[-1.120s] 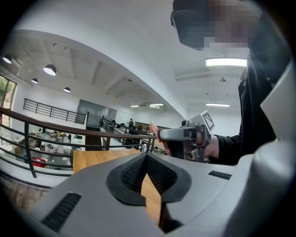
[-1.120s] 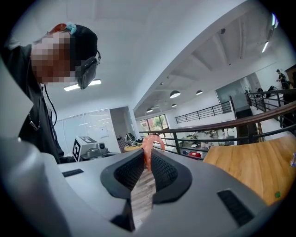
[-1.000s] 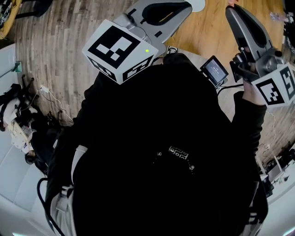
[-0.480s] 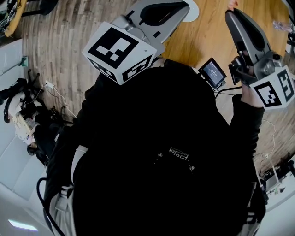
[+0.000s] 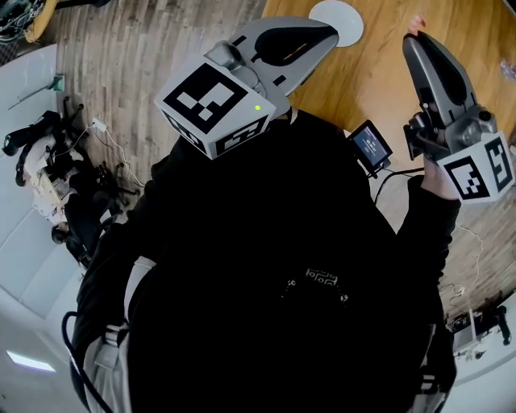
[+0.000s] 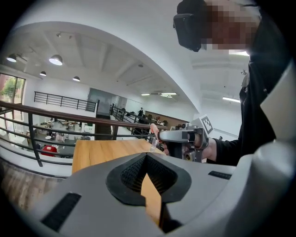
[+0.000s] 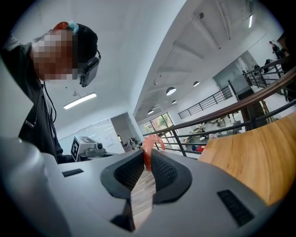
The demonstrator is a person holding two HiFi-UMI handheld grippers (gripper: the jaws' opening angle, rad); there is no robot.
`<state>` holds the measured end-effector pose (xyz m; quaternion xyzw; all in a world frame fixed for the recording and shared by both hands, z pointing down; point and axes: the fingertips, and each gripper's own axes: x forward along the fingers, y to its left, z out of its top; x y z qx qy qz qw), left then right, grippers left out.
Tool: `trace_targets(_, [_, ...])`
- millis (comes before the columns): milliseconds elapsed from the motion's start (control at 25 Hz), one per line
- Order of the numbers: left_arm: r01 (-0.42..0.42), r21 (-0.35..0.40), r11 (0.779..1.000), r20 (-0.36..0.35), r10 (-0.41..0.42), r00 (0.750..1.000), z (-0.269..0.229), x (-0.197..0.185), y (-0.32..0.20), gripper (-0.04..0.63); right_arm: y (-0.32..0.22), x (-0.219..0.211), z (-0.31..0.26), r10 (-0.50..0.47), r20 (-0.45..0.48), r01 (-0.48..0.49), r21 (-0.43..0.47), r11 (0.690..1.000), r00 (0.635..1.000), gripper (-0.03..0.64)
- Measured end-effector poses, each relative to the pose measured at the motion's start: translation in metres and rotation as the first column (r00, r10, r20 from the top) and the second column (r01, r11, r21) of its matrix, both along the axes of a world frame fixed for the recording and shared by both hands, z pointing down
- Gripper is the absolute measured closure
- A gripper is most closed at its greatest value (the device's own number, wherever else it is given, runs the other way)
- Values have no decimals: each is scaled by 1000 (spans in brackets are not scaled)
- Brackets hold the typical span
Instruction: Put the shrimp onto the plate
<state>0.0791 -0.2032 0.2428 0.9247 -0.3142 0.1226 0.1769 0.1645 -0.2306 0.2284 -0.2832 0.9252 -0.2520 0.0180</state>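
A pink shrimp [image 7: 150, 144] is pinched between the pads of my right gripper [image 7: 147, 159], its tail curling above the tips. In the head view the shrimp [image 5: 416, 22] pokes out at that gripper's [image 5: 413, 36] far end, held over the wooden table [image 5: 371, 77]. A white plate [image 5: 337, 11] lies on the table at the top edge, between the two grippers. My left gripper [image 5: 329, 32] points toward the plate; its jaws [image 6: 146, 156] meet at the tips with nothing between them. The left gripper view also catches the right gripper [image 6: 162, 136] with the shrimp [image 6: 153, 133].
The person's dark torso fills the middle of the head view. A small screen [image 5: 372, 143] sits at the table's near edge. Cables and gear [image 5: 56, 177] lie on the plank floor at left. A railing [image 6: 51, 115] runs beyond the table.
The head view has shifted, so more of the plate and table show at the top. Both grippers sit a little lower in the picture; the shrimp stays gripped.
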Motion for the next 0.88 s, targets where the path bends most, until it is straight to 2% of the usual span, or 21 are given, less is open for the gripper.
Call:
trace_targets(240, [-36,2,999,-5,36,999,10,-7,-9,596,-6,-16,-3,20,-13,-20,41,999,1000,558])
trace_targets(400, [-87,35,996,-28,87,996,-1,-3,-19,596,-3,-7,-17,77,-54,-73,69,995,996,558])
trace_targets(640, [-119,68,991,-47,123,991,-11,-2,-43,596,-11,-3,-26,132,-84,-126,79,989,988,558])
trace_targets(880, [-151,122,981,-33,156,987,-28,-8,-46,597,-5,-11,-43,189,-85,-179,119,977,978,558])
